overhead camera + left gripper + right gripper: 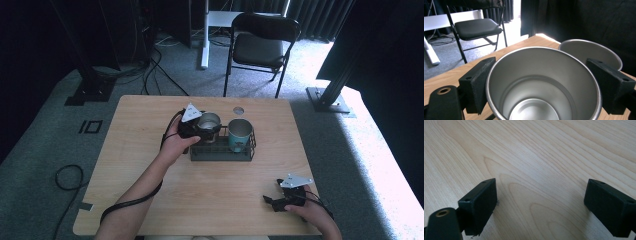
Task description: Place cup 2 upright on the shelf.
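Note:
A steel cup [208, 121] [541, 82] stands upright at the left end of a black wire basket [220, 152] at mid table. My left gripper [206, 126] [544, 82] is shut on it, one jaw against each side of the cup's wall. I cannot tell whether the cup rests in the basket or hangs just above it. A teal cup [240, 134] with a steel inside [590, 53] stands upright in the basket's right end. My right gripper [271, 201] [541, 200] lies open near the table's front right corner, with bare wood between its jaws.
The wooden table [150, 190] has a round grommet [238, 110] behind the basket. A black folding chair [260, 45] and a white desk leg [204, 45] stand beyond the far edge. Cables [150, 70] lie on the carpet at left.

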A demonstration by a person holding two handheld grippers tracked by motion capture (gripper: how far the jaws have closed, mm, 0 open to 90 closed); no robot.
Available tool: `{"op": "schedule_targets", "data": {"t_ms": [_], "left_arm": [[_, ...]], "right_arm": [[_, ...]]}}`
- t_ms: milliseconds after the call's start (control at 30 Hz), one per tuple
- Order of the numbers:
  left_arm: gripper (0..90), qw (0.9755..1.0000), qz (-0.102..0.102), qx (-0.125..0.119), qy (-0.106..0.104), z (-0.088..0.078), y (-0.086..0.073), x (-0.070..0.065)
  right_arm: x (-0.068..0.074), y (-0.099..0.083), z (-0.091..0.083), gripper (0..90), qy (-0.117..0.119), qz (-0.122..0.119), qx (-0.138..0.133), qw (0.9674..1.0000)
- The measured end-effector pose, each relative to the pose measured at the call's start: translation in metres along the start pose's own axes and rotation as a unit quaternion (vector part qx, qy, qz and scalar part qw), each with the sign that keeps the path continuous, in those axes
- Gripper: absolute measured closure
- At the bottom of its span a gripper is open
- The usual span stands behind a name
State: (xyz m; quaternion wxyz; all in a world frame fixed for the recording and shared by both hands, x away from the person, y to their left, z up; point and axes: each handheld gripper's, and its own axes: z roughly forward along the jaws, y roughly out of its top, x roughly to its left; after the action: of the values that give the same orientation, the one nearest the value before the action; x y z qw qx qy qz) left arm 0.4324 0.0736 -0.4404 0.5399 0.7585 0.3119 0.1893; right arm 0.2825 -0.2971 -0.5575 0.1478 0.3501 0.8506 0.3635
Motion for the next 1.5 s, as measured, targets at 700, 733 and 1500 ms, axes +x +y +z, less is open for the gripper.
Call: {"op": "schedule_targets", "data": {"t_ms": [700, 733, 1500], "left_arm": [[14.0, 0.9994, -0.001, 0.034, -0.01, 0.022, -0.024, -0.003], [14.0, 0.9993, 0.001, 0.036, -0.01, 0.023, -0.025, -0.003], [8.8, 0.9991, 0.012, 0.039, -0.013, 0.025, -0.033, -0.002]], "right_arm": [[0.0, 0.0, 0.0, 10.9, 0.001, 0.001, 0.0, 1.0], [0.0, 0.0, 0.0, 10.9, 0.001, 0.001, 0.0, 1.0], [0.0, 0.0, 0.0, 10.9, 0.0, 0.001, 0.0, 1.0]]}}
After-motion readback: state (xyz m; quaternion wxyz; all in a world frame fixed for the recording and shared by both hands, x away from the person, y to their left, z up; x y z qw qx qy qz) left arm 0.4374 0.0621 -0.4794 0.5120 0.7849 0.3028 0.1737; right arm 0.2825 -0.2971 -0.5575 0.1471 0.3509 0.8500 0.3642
